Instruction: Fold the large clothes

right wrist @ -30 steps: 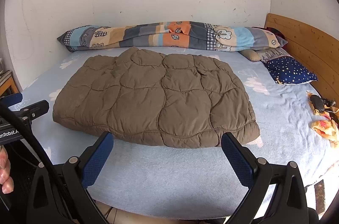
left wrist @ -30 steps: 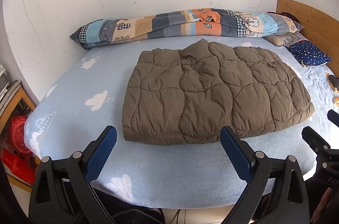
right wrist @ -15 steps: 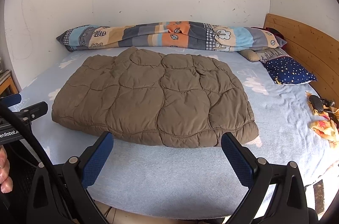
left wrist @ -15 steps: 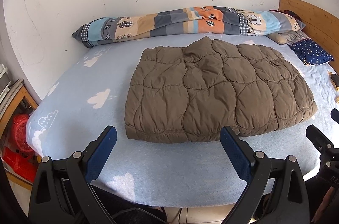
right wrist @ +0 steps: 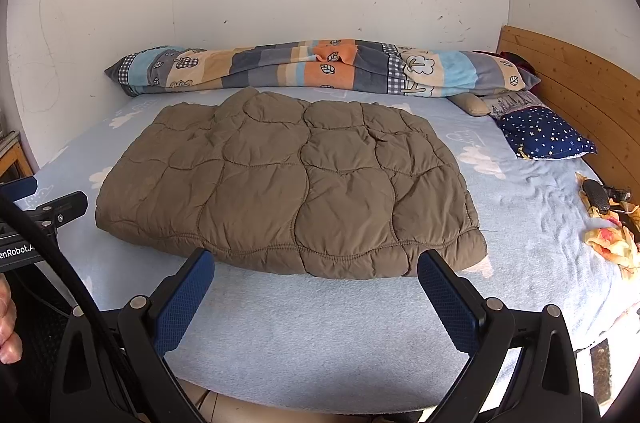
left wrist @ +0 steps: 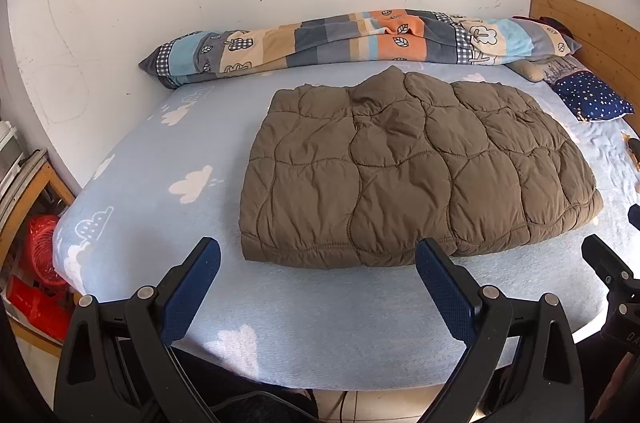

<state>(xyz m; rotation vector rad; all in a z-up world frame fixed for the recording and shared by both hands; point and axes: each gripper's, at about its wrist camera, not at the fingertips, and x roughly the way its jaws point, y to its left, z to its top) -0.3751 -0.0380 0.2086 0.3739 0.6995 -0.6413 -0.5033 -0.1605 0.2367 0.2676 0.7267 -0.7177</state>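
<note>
A brown quilted jacket (left wrist: 416, 167) lies folded into a flat rectangle on the light blue bed sheet (left wrist: 168, 159); the right wrist view shows the jacket (right wrist: 288, 183) mid-bed too. My left gripper (left wrist: 318, 263) is open above the bed's near edge, short of the jacket's front hem, nothing between its blue pads. My right gripper (right wrist: 316, 275) is open as well, just before the hem, and holds nothing. Each view catches the other gripper at its side edge.
A rolled patchwork blanket (right wrist: 320, 67) lies along the wall behind the jacket. A starry blue pillow (right wrist: 544, 135) and a wooden headboard (right wrist: 576, 83) are at right, small items (right wrist: 608, 219) near the right edge. A red object (left wrist: 40, 243) sits on the floor at left.
Both grippers have drawn back slightly from the bed, so the jacket sits a little farther off in both views. The jacket itself has not moved. Both stay open.
</note>
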